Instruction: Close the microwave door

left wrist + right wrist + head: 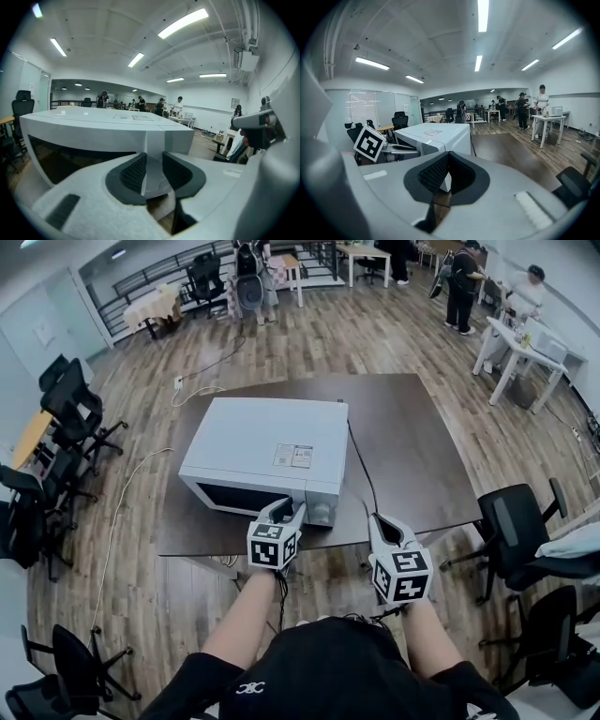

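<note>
A white microwave point(262, 442) stands on a dark brown table point(412, 446), its door with the dark window flush with the front. My left gripper point(284, 510) is at the front face, right of the window. In the left gripper view its jaws point(153, 171) stand apart with the door's vertical grey edge strip point(154, 145) between the pads; I see no clear press on it. My right gripper point(380, 521) hovers over the table's front edge, right of the microwave and clear of it. In the right gripper view its pads point(449, 154) meet at the tips with nothing between them.
A black cable point(361, 465) runs across the table from the microwave's right rear toward the front. Black office chairs stand at the right point(516, 531) and the left point(66, 427). People stand by white tables point(516, 343) at the far right.
</note>
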A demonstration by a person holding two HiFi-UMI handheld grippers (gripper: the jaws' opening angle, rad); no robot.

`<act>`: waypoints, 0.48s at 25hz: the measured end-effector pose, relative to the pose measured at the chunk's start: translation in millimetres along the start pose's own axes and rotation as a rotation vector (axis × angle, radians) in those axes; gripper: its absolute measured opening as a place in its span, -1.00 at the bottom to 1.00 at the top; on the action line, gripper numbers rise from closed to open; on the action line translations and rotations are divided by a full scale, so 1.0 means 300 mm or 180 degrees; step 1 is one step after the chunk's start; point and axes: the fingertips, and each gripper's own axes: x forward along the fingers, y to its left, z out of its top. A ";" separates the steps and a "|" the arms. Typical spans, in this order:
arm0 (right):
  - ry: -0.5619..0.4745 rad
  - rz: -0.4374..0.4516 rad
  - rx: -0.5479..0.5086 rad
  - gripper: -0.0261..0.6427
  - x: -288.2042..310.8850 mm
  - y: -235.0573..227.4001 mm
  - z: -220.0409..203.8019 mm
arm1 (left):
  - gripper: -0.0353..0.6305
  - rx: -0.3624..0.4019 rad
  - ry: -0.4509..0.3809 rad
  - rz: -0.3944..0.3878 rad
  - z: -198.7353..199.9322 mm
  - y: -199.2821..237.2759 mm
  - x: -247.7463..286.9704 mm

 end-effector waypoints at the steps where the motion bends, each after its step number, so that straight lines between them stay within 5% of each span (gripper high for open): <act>1: -0.0011 0.0015 -0.0016 -0.89 0.003 0.007 0.005 | -0.64 -0.0031 -0.0046 0.0053 0.008 0.009 -0.014; 2: -0.0021 0.0031 -0.0038 -0.89 0.007 0.016 0.010 | -0.89 -0.0066 -0.0101 0.0086 0.016 0.016 -0.031; 5: -0.0031 0.0152 -0.0113 -0.89 0.021 0.060 0.019 | -0.88 -0.0051 -0.0217 0.0047 0.039 0.005 -0.088; 12: -0.0286 0.0368 -0.0290 -0.89 0.045 0.198 0.083 | -0.88 0.0642 -0.0602 0.0303 0.170 -0.043 -0.271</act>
